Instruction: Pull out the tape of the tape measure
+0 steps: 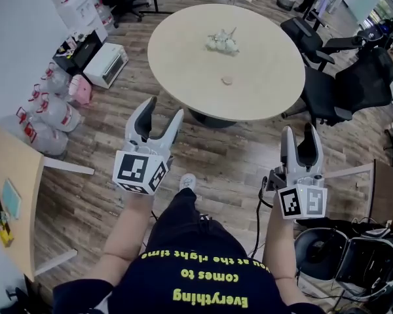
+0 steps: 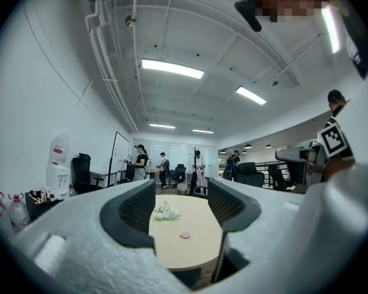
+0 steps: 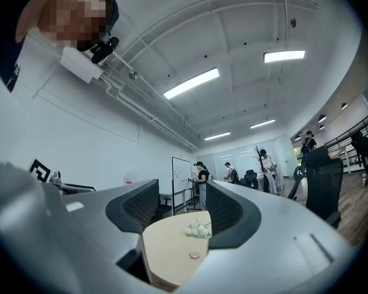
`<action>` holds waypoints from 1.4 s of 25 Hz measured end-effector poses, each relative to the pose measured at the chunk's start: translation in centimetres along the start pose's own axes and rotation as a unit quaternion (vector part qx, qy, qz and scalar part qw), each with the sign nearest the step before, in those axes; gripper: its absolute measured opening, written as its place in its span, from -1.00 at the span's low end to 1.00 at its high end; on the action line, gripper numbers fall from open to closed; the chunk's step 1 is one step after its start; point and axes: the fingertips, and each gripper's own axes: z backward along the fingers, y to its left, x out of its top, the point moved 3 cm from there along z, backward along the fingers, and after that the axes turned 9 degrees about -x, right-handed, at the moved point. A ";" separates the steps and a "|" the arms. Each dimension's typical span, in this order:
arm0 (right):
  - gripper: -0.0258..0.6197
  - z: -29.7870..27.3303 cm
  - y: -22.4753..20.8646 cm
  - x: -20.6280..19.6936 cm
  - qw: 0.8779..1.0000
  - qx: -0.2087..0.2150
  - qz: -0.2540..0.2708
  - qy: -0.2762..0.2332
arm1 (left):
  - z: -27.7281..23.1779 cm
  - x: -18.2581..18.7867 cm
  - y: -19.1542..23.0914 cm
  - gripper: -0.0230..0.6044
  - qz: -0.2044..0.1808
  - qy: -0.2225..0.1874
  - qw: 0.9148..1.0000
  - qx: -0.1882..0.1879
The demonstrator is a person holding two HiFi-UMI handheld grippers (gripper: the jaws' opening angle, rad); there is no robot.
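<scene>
A small round pinkish disc (image 1: pixel 227 80), which may be the tape measure, lies on the round beige table (image 1: pixel 183 51), near its front edge. It also shows as the disc (image 2: pixel 185 234) between the jaws in the left gripper view and as the disc (image 3: pixel 195 255) in the right gripper view. My left gripper (image 1: pixel 164 108) and right gripper (image 1: pixel 300 131) hang over the wooden floor, short of the table and apart from the disc. Both point level toward the table. The left gripper (image 2: pixel 181 210) and the right gripper (image 3: pixel 183 216) stand open, with nothing between the jaws.
A white bunch of flowers (image 1: pixel 223 42) lies further back on the table. Black office chairs (image 1: pixel 327 77) stand at the right. Water bottles (image 1: pixel 46 110) and a white appliance (image 1: pixel 106 64) sit on the floor at left, by a wooden desk (image 1: pixel 13 195). Several people (image 2: pixel 139 162) stand far behind.
</scene>
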 end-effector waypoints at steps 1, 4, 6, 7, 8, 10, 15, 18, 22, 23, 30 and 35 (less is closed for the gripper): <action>-0.14 -1.2 0.2 -0.2 1.000 0.001 0.002 0.001 | -0.9 0.0 0.9 -0.09 -0.001 0.000 1.000 0.001; -0.11 -4.9 0.9 -1.0 1.000 0.005 0.007 0.008 | -3.7 -0.3 3.6 -0.07 0.005 0.002 1.000 -0.005; -0.10 -7.2 1.3 -1.3 1.000 0.003 0.011 0.008 | -5.5 -0.4 5.3 -0.07 0.010 0.003 1.000 -0.012; -0.10 -8.3 1.4 -1.5 1.000 0.002 0.012 0.008 | -6.4 -0.3 6.2 -0.07 0.009 0.003 1.000 -0.016; -0.10 -9.5 1.6 -1.7 1.000 0.000 0.012 0.007 | -7.3 -0.3 7.1 -0.07 0.007 0.003 1.000 -0.018; -0.10 -11.9 1.8 -2.1 1.000 -0.004 0.011 0.006 | -9.1 -0.3 8.8 -0.07 0.003 0.004 1.000 -0.024; -0.10 -16.2 2.5 -3.0 1.000 -0.011 0.013 0.010 | -12.9 -0.8 12.3 -0.07 0.005 0.008 0.999 -0.036; -0.10 -18.0 2.2 -3.6 1.000 -0.018 0.011 0.017 | -14.7 -1.1 13.6 -0.07 0.007 0.012 0.999 -0.039; -0.11 -20.2 1.3 -4.4 0.999 -0.022 0.007 0.028 | -16.9 -1.9 14.7 -0.07 0.014 0.020 0.999 -0.038; -0.11 -20.8 1.1 -4.6 0.999 -0.020 0.005 0.030 | -17.4 -2.1 14.9 -0.07 0.016 0.022 0.999 -0.036; -0.11 -26.6 -0.5 -5.2 1.000 0.010 -0.002 0.025 | -21.0 -2.4 16.3 -0.07 0.013 0.023 1.000 -0.011; -0.11 -32.2 -3.3 -5.2 0.999 0.045 -0.001 0.020 | -25.6 -2.2 16.8 -0.07 0.003 0.020 1.000 0.021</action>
